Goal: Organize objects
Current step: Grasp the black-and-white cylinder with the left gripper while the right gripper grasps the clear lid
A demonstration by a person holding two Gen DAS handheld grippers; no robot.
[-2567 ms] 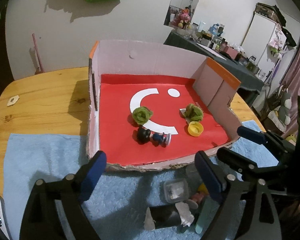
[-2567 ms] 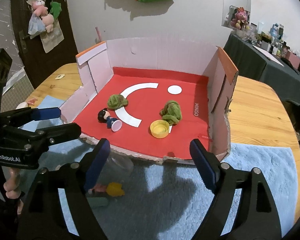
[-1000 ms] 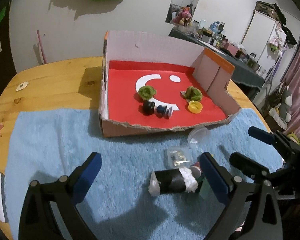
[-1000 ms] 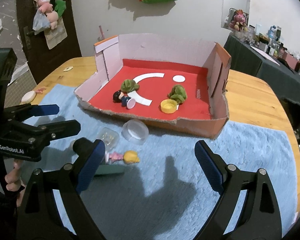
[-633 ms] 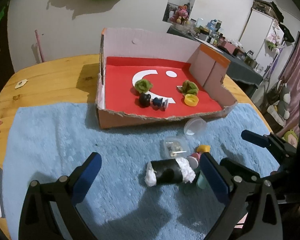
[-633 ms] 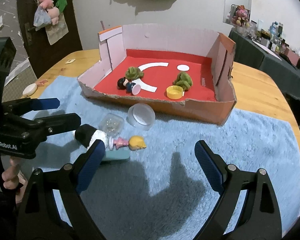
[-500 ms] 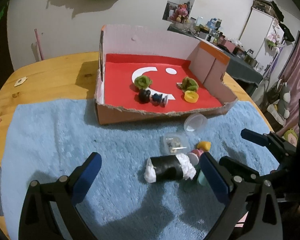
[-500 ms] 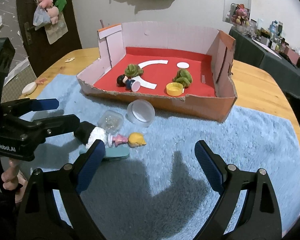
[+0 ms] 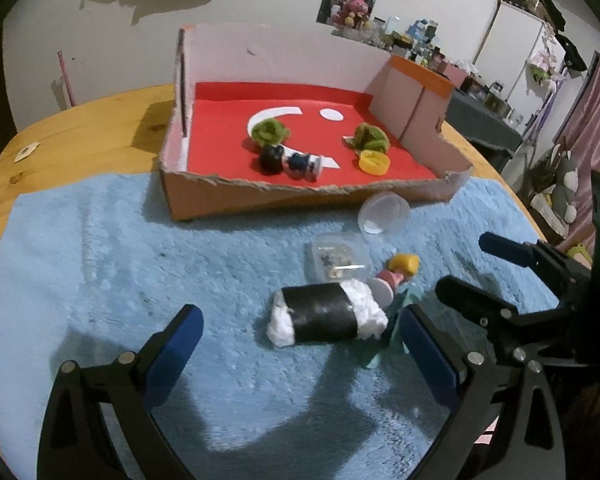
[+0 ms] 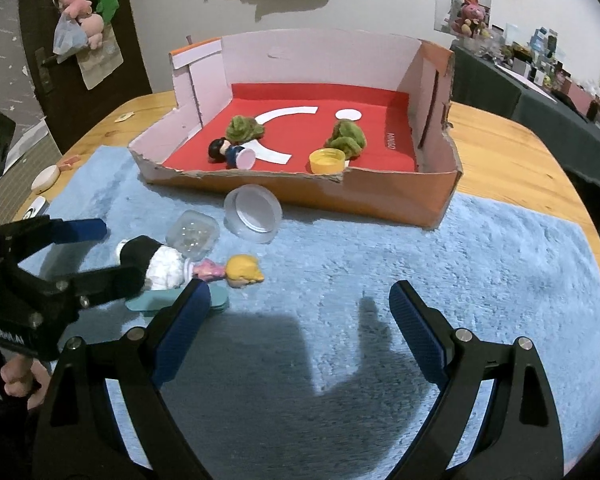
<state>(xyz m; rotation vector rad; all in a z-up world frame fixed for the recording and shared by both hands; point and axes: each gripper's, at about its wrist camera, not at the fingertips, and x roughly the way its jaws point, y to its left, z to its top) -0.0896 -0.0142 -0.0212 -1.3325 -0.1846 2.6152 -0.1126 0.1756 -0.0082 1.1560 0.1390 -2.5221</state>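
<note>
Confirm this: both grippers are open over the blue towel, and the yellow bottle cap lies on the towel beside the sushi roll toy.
Not quite. The yellow bottle cap lies inside the cardboard box, as the right wrist view shows. The left gripper and right gripper are open over the blue towel.

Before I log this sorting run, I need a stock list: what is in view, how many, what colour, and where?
Cardboard box: one, red floor, on the table's far half.
Green fuzzy balls: two, inside the box.
Dark-haired figurine: one, lying in the box.
Yellow bottle cap: one, in the box.
Clear round lid: one, on the towel by the box.
Clear square case: one, on the towel.
Sushi roll toy: one, black and white, on the towel.
Blonde figurine: one, on the towel.
Teal flat piece: one, beneath the toys.
Blue towel: one, on the wooden table.
Left claw: open.
Right claw: open.
</note>
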